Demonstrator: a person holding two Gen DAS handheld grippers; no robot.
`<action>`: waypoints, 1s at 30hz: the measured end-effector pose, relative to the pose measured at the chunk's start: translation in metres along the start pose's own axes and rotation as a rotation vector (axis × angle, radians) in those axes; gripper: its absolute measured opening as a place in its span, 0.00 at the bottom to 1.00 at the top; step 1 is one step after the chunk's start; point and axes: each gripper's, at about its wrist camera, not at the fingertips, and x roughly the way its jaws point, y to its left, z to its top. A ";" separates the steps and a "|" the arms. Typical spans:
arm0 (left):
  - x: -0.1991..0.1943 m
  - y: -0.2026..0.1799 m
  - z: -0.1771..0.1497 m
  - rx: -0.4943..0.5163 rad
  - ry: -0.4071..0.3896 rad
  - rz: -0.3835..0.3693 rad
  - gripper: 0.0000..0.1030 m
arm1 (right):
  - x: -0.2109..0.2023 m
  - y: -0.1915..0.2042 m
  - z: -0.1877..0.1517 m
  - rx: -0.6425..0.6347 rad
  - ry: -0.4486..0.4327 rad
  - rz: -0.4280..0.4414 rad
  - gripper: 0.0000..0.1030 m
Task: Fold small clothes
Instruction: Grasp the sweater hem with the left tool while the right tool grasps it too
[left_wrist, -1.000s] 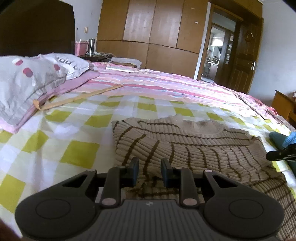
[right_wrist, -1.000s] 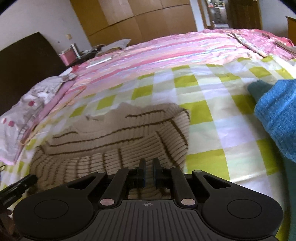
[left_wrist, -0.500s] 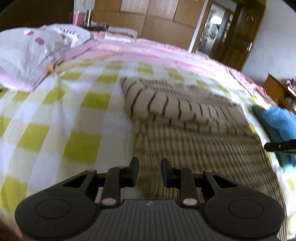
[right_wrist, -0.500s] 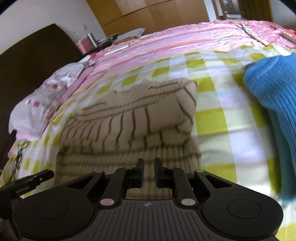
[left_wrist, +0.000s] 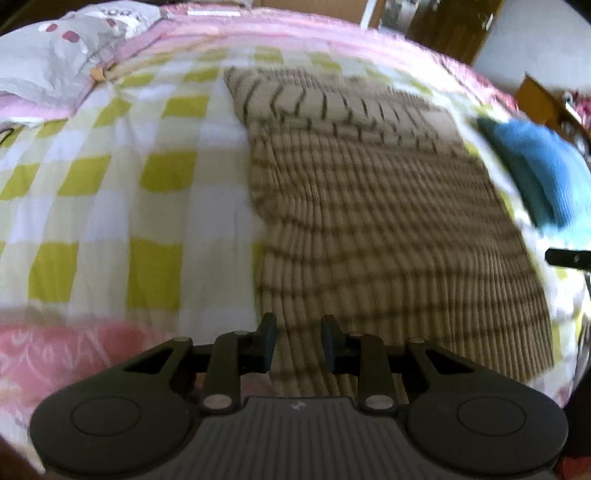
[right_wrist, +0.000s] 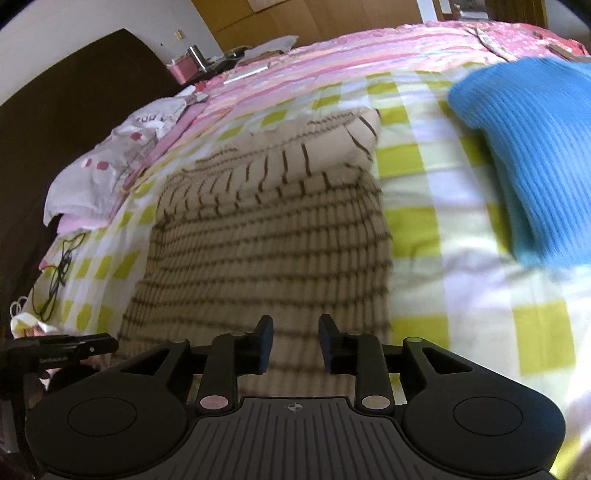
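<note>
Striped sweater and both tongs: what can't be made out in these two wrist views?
- Striped sweater: near hem hidden behind the left tongs; knit blurred.
- Blue garment: cut off by the right-wrist frame edge.
- Right tongs: just been opening, nothing between; contact with the sweater unclear.

Striped sweater (left_wrist: 388, 221) is smeared by motion blur; its near hem is hidden behind the left gripper (left_wrist: 298, 343). Blue knit garment (right_wrist: 532, 158) is cut off by the right edge. Items on the nightstand (right_wrist: 199, 64) are too small to be identified.
</note>
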 end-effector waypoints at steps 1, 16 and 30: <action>-0.001 0.000 -0.004 0.001 0.015 0.007 0.32 | -0.004 -0.002 -0.006 0.005 0.004 -0.005 0.27; 0.007 -0.013 -0.028 -0.007 0.137 0.046 0.32 | -0.024 -0.021 -0.056 0.061 0.091 -0.061 0.35; 0.011 -0.008 -0.027 -0.050 0.152 -0.008 0.20 | -0.008 -0.028 -0.079 0.102 0.168 -0.012 0.37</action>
